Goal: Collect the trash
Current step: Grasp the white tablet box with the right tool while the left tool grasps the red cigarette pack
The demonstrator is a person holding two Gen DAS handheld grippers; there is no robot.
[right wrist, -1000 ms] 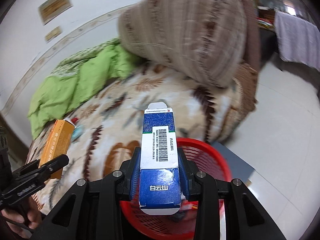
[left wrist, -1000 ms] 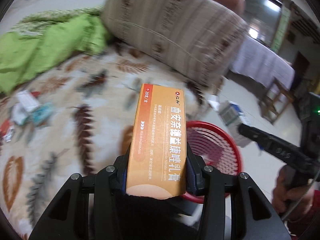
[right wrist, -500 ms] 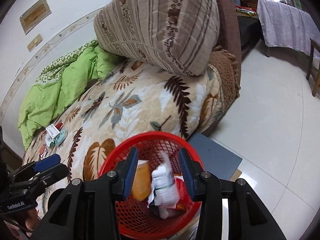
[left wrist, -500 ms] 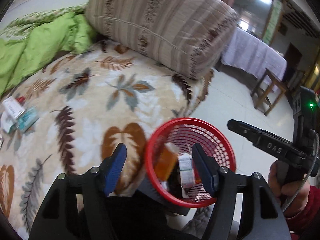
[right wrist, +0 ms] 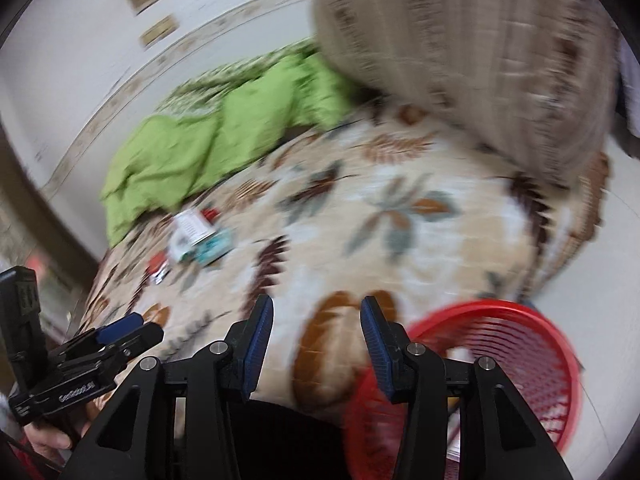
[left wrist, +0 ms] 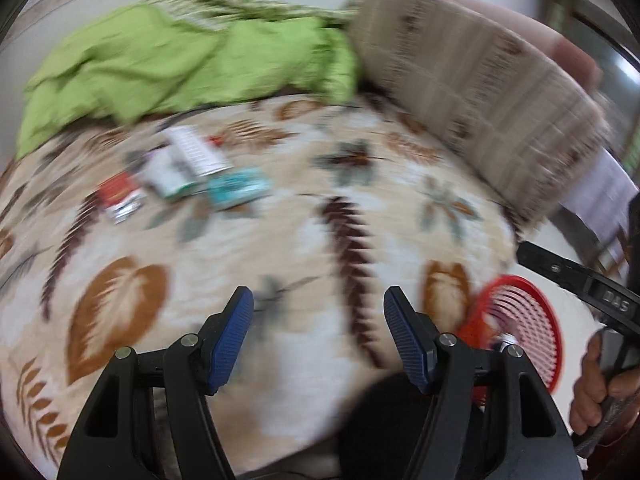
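Several small pieces of trash lie together far across the leaf-patterned blanket: a white box [left wrist: 196, 152], a teal packet [left wrist: 238, 190] and a red-and-silver packet [left wrist: 120, 196]. The right wrist view shows the same white box [right wrist: 192, 226] and teal packet [right wrist: 212, 248]. My left gripper [left wrist: 319, 294] is open over the blanket with nothing between its fingers. My right gripper [right wrist: 317, 302] is also empty, and its jaws are opening. The red mesh basket [left wrist: 516, 279] [right wrist: 480, 306] stands off the bed edge, low on the right, with some trash inside. Both views are blurred by motion.
A green quilt [left wrist: 180, 52] is bunched at the back of the bed. A big striped pillow [left wrist: 480, 92] lies at the back right. The right gripper's finger [left wrist: 560, 276] and a hand [left wrist: 592, 380] show at the right edge. Pale floor lies beyond the basket.
Both grippers opened and let their boxes, orange and blue-white, fall into the red basket. Both then swung left over the bed, bringing the pile of trash into view.
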